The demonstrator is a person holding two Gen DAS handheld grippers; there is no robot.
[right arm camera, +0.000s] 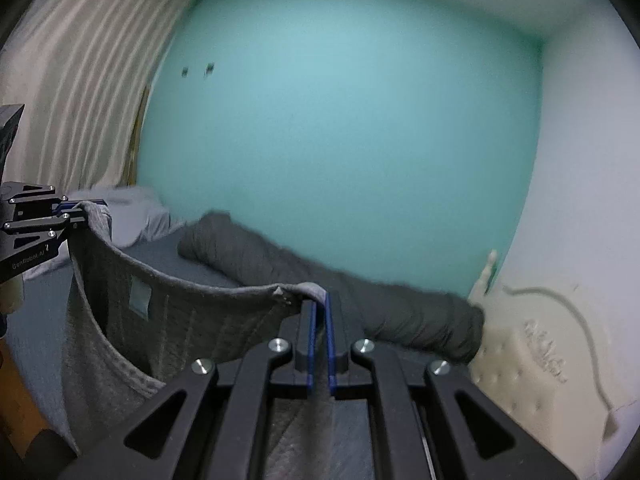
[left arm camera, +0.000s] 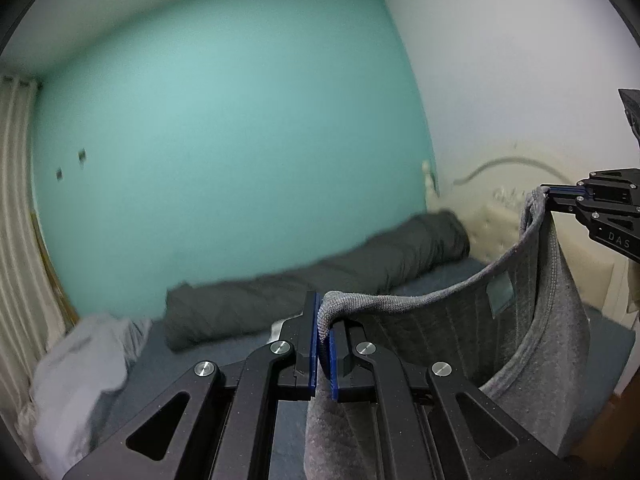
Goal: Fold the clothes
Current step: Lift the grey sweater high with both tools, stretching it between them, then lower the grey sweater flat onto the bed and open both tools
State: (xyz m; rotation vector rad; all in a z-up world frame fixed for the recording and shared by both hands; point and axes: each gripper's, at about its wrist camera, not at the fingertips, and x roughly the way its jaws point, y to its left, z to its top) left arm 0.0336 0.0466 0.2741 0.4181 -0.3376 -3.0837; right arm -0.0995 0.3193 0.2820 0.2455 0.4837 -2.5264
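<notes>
A grey knit garment (left arm camera: 532,312) hangs in the air above the bed, stretched between both grippers. My left gripper (left arm camera: 323,344) is shut on one top corner of its ribbed edge. My right gripper (right arm camera: 320,340) is shut on the other top corner; it also shows at the right of the left wrist view (left arm camera: 560,194). The left gripper shows at the left of the right wrist view (right arm camera: 76,210). The garment (right arm camera: 120,344) sags between the grips, with a pale label on its inner side. Its lower part hangs out of sight.
A bed with a dark blue sheet (left arm camera: 200,364) lies below. A rolled dark grey blanket (left arm camera: 312,280) runs along the teal wall. A pale crumpled cloth (left arm camera: 76,376) lies at the left. A cream padded headboard (right arm camera: 532,364) stands right, curtains (right arm camera: 88,60) left.
</notes>
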